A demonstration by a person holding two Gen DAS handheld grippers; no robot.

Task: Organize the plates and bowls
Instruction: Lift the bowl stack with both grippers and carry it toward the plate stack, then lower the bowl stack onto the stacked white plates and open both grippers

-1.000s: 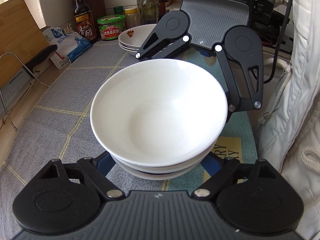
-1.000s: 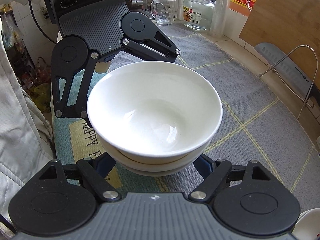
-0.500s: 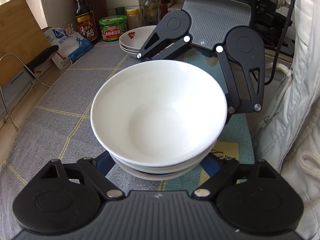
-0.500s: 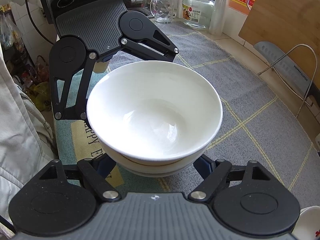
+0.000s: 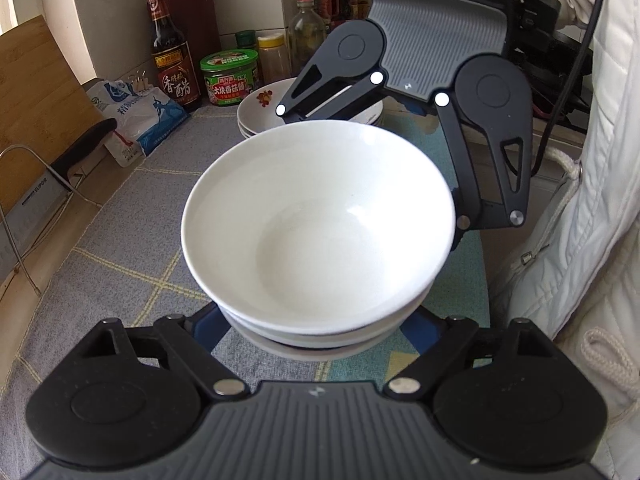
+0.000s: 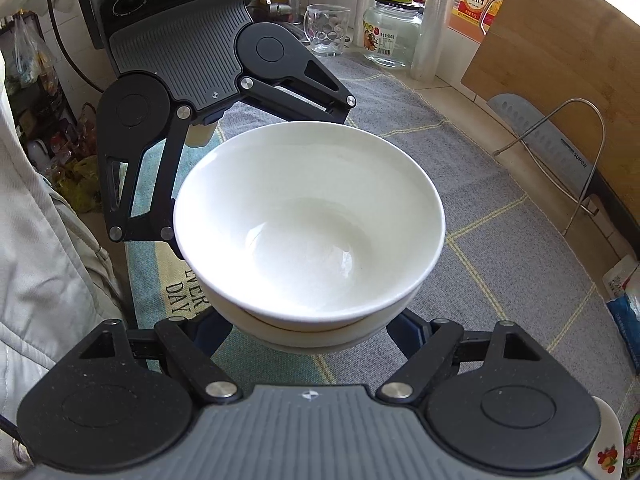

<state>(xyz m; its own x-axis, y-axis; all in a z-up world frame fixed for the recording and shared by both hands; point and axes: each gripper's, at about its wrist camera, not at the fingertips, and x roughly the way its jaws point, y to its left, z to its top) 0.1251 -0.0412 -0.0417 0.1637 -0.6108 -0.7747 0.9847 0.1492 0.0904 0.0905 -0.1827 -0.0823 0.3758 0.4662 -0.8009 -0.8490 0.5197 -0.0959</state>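
Stacked white bowls [image 5: 318, 224], glossy and empty, nested together, held above the grey mat-covered desk [image 5: 120, 232] between opposing left gripper [image 5: 316, 334] and right gripper [image 6: 310, 330], fingers spread, cradling the stack's base.

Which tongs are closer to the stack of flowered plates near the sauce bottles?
Right. The right tongs sit between the bowls and the flowered plates, just before them; the left tongs are beyond the bowls, on the opposite side.
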